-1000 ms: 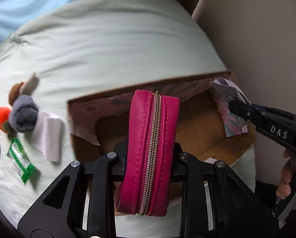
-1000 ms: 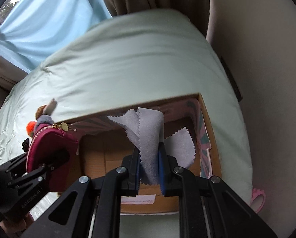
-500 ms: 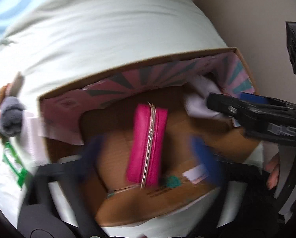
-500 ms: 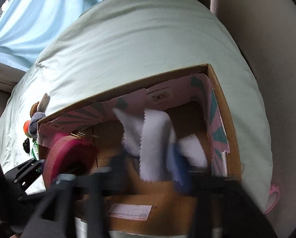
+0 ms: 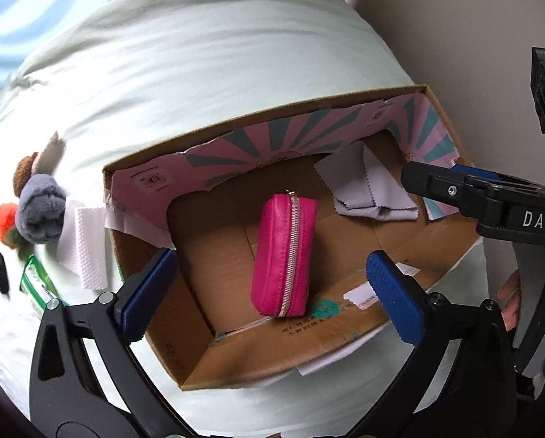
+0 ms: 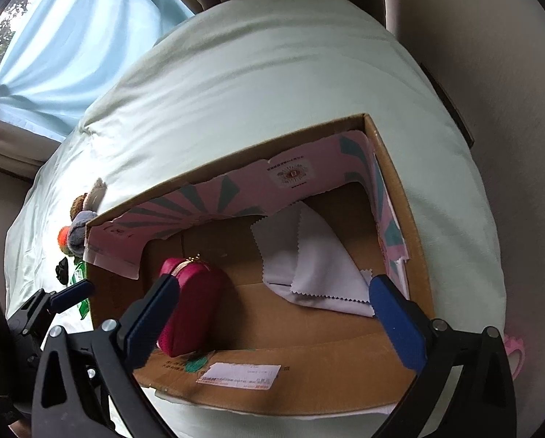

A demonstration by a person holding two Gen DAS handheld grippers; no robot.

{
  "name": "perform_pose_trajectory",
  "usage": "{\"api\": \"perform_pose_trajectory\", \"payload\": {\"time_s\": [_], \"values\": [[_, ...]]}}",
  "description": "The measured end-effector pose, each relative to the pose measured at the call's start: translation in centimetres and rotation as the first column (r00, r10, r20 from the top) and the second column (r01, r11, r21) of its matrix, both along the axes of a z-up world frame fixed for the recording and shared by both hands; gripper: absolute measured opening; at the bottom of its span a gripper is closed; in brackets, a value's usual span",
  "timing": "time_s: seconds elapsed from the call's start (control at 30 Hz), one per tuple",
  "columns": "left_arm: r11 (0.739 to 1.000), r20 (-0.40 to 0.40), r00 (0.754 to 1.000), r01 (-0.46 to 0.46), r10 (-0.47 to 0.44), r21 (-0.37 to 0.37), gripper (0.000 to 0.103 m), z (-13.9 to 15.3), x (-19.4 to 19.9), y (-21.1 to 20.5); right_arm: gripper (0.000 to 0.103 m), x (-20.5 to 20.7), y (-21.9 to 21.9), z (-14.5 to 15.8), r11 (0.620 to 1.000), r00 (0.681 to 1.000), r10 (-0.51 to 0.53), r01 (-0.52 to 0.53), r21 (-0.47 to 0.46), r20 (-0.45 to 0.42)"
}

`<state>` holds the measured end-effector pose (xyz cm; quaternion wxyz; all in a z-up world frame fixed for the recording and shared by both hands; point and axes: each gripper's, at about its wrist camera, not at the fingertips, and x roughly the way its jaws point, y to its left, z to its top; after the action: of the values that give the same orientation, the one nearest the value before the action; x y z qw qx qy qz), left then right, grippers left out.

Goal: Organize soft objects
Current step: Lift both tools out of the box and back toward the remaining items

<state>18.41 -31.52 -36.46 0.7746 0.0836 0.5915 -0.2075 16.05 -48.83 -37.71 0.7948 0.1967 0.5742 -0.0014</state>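
- Pale green bedding (image 5: 207, 84) carries an open cardboard box (image 5: 272, 361), with a blue curtain (image 6: 72, 54) beyond.
- Inside the box, a pink zip pouch (image 5: 285, 255) lies on the floor; a pale zigzag-edged cloth (image 5: 363, 189) rests in the far right corner, apart from it.
- Left gripper (image 5: 269, 292) has just been opening; its jaws stand wide above the pouch, nothing between the pads.
- Right gripper (image 6: 272, 310) likewise has just spread wide, clear of the cloth.
- Plush toys (image 5: 41, 211) and a white tissue (image 5: 86, 244) lie left of the box.
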Motion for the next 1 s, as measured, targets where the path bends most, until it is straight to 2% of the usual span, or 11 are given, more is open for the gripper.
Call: {"api": "perform_pose_trajectory", "payload": {"time_s": [0.2, 0.53, 0.73, 0.87, 1.0], "values": [[1.0, 0.041, 0.999, 0.011, -0.011, 0.0, 0.103, 2.0, -0.7, 0.1, 0.103, -0.6, 0.7, 2.3, 1.0, 0.999, -0.004, 0.005, -0.017, 0.033], [0.998, 0.128, 0.991, -0.02, 0.026, -0.052, 0.103, 9.1, -3.5, 2.7, 0.103, -3.3, 2.6, 8.8, 0.996, 0.994, 0.034, -0.027, -0.079, 0.099], [0.997, 0.218, 0.974, -0.042, 0.055, -0.062, 0.103, 14.7, -6.0, 5.8, 0.103, -5.3, 4.9, 14.2, 0.988, 0.979, 0.07, -0.041, -0.151, 0.191], [0.994, 0.268, 0.959, -0.075, 0.093, -0.078, 0.103, 18.1, -7.8, 8.6, 0.103, -6.8, 7.6, 18.3, 0.969, 0.957, 0.125, -0.061, -0.238, 0.263], [0.989, 0.317, 0.938, -0.115, 0.141, -0.097, 0.103, 21.2, -9.6, 11.7, 0.103, -8.4, 10.1, 21.6, 0.96, 0.935, 0.157, -0.069, -0.272, 0.317]]}}
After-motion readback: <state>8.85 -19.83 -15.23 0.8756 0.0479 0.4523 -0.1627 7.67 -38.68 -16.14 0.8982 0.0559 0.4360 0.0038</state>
